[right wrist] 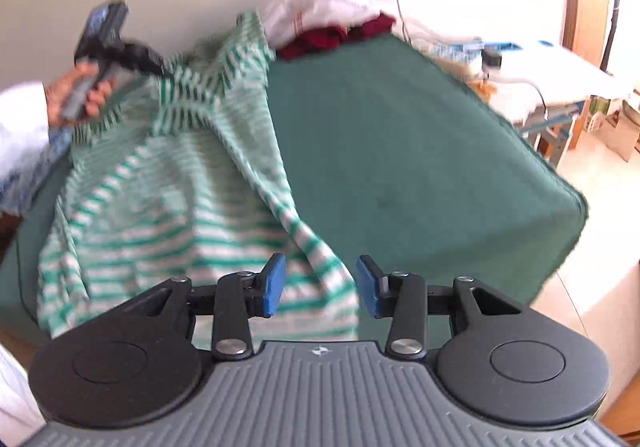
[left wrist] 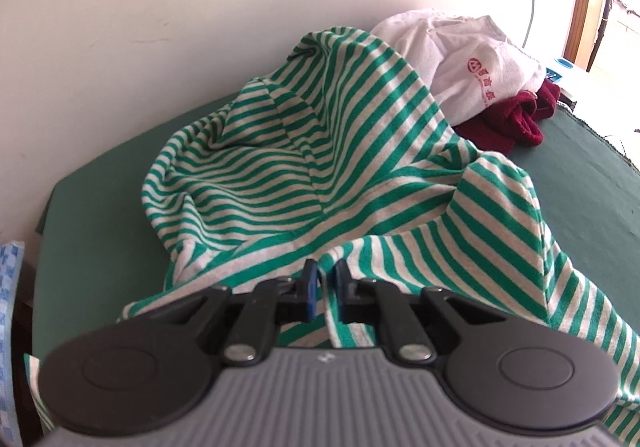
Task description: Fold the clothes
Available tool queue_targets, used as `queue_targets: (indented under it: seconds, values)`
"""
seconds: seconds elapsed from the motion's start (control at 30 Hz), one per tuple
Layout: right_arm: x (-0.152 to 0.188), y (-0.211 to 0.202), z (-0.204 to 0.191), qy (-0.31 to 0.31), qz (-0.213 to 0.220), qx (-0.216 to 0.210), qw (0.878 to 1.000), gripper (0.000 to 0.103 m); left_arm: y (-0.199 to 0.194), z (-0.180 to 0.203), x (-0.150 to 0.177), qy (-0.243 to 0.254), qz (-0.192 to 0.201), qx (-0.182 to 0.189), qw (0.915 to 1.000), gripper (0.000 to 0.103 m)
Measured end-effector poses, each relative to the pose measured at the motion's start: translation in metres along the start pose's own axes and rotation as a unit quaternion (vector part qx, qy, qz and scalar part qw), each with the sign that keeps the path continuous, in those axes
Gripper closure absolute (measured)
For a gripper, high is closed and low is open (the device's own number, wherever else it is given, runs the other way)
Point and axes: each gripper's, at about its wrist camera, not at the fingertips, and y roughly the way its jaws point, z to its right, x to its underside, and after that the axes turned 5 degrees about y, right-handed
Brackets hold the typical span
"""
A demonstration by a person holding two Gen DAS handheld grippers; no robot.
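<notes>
Blue pads of my left hand-held gripper (left wrist: 325, 285) pinch the striped shirt (left wrist: 304, 167) heaped on the green bench (right wrist: 400, 135); my right hand-held gripper (right wrist: 320, 283) hangs parted over its hem, gripping nothing.

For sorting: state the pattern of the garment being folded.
Green and white stripes on the garment; clearest in left wrist view.

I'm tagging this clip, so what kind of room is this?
Probably a room in a home, used for laundry: a green-covered table against a plain wall, a striped shirt spread out, more clothes piled behind.

Left claw (left wrist: 325, 283) pinched shut, right claw (right wrist: 320, 285) parted
</notes>
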Motion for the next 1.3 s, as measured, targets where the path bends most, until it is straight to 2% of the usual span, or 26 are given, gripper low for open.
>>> queue_targets:
  seconds: [0.13, 0.23, 0.33, 0.43, 0.6, 0.63, 0.7, 0.73, 0.93, 1.03, 1.1, 1.2, 1.3]
  values:
    - [0.019, 0.017, 0.025, 0.098, -0.017, -0.048, 0.994, 0.059, -0.003, -0.009, -0.005, -0.028, -0.003, 0.012, 0.9995, 0.095]
    - [0.041, 0.025, 0.041, 0.187, -0.009, -0.089, 0.978, 0.053, 0.002, -0.010, -0.009, -0.028, -0.018, 0.010, 0.9994, 0.095]
    - [0.066, 0.028, 0.061, 0.287, 0.023, -0.114, 0.951, 0.050, 0.004, -0.004, -0.010, -0.009, -0.027, 0.004, 0.9996, 0.095]
    - [0.086, 0.039, 0.072, 0.340, 0.047, -0.140, 0.929, 0.046, 0.008, 0.001, -0.010, 0.004, -0.034, -0.001, 0.9994, 0.095]
    - [0.109, 0.063, 0.084, 0.423, 0.080, -0.217, 0.876, 0.045, 0.017, 0.005, -0.009, 0.010, -0.050, -0.013, 0.9986, 0.095]
    - [0.113, 0.063, 0.086, 0.432, 0.083, -0.232, 0.868, 0.049, 0.019, 0.006, -0.008, 0.014, -0.052, -0.013, 0.9985, 0.095]
    - [0.121, 0.060, 0.088, 0.444, 0.092, -0.255, 0.854, 0.079, 0.021, 0.009, -0.007, 0.021, -0.055, -0.010, 0.9982, 0.098]
    - [0.122, 0.056, 0.084, 0.442, 0.099, -0.251, 0.856, 0.095, 0.022, 0.011, -0.006, 0.024, -0.056, -0.008, 0.9981, 0.099]
    - [0.110, 0.020, 0.061, 0.408, 0.141, -0.208, 0.878, 0.096, 0.024, 0.016, -0.008, 0.022, -0.051, -0.007, 0.9984, 0.100]
    - [0.090, -0.009, 0.037, 0.351, 0.156, -0.163, 0.909, 0.096, 0.023, 0.016, -0.010, 0.019, -0.050, -0.006, 0.9985, 0.100]
    - [0.076, -0.030, 0.016, 0.301, 0.166, -0.150, 0.927, 0.096, 0.022, 0.014, -0.010, 0.018, -0.048, -0.003, 0.9987, 0.100]
    - [0.064, -0.057, -0.015, 0.213, 0.154, -0.131, 0.956, 0.096, 0.021, 0.009, -0.012, 0.013, -0.045, 0.000, 0.9989, 0.100]
    - [0.057, -0.072, -0.048, 0.123, 0.129, -0.112, 0.978, 0.097, 0.021, 0.003, -0.014, 0.008, -0.042, 0.005, 0.9991, 0.100]
